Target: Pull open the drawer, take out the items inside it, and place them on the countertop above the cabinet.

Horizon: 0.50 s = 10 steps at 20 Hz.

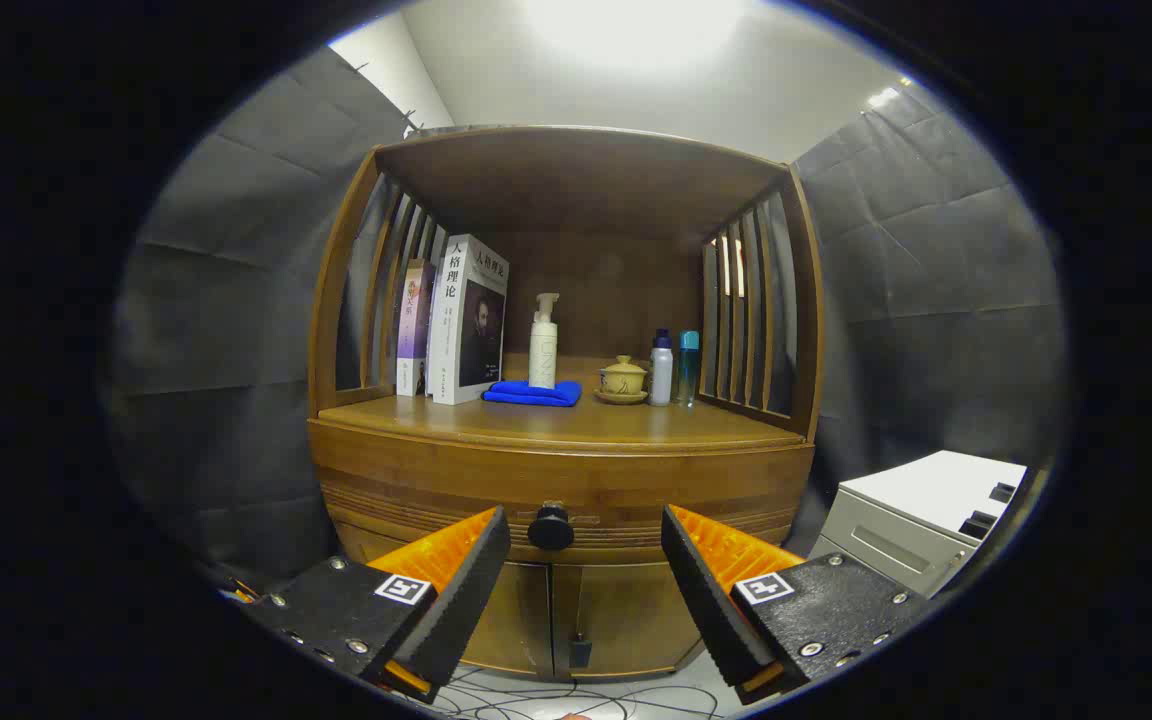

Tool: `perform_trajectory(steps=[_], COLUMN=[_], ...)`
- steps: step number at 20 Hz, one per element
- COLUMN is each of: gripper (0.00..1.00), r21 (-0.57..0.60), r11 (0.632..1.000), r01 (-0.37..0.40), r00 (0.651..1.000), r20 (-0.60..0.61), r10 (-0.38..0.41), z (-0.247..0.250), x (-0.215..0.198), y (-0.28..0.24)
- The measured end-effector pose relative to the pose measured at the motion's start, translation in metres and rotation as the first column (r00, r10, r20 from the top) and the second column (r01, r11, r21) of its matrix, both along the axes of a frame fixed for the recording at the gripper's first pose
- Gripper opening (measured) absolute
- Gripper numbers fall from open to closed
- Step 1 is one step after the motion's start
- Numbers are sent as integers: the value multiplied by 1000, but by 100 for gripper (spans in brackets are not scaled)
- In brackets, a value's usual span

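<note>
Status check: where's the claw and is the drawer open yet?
Claw open, fingers either side of the drawer knob, not touching. Drawer closed. Countertop holds books, blue cloth, bottles, teacup; front strip bare. Nothing blocking the knob.

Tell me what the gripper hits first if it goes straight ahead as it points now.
Probably the drawer knob: it sits just ahead, between the open gripper fingers, closer to the left one, on the closed drawer front. Depth is uncertain.
</note>
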<state>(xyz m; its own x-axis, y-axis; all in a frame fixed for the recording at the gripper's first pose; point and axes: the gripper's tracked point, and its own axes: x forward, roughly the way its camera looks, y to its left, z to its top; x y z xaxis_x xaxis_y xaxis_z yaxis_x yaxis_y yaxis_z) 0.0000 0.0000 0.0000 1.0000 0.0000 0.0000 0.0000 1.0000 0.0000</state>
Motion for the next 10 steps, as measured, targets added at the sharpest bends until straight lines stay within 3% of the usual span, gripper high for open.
perform_trajectory(steps=[10], gripper=[95], r21=[10], r11=[1000], r01=[-7], r00=[1000], r20=[21], r10=[7], z=[6], x=[-2], y=[1])
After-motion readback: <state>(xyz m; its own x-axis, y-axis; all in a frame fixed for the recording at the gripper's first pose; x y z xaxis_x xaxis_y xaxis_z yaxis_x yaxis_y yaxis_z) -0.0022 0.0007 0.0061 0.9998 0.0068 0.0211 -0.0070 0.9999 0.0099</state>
